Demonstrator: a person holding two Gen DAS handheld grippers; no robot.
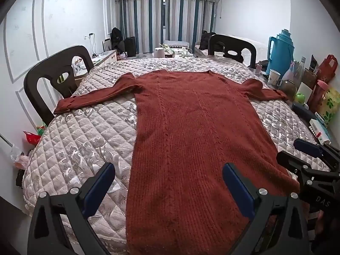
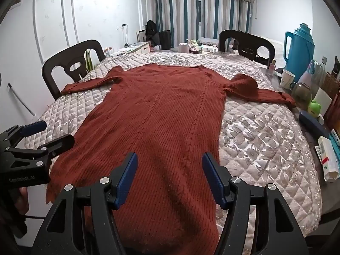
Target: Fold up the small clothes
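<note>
A rust-red knitted sweater [image 1: 187,123] lies flat on the quilted table cover [image 1: 85,140], collar at the far side, both sleeves spread out sideways. In the left wrist view my left gripper [image 1: 169,170] hovers open above the hem, its blue pads wide apart, holding nothing. My right gripper [image 1: 297,148] shows at that view's right edge. In the right wrist view the sweater [image 2: 157,114] fills the middle and my right gripper [image 2: 169,159] stands open over the hem's right part, empty. My left gripper [image 2: 51,133] appears at the left edge there, also open.
Two dark chairs [image 1: 55,78] [image 1: 233,46] stand at the table's far-left and far-right sides. Along the right edge are a blue thermos [image 1: 280,51], a cup [image 1: 274,76], bottles, boxes and a red bag. Striped curtains [image 1: 165,21] hang at the back.
</note>
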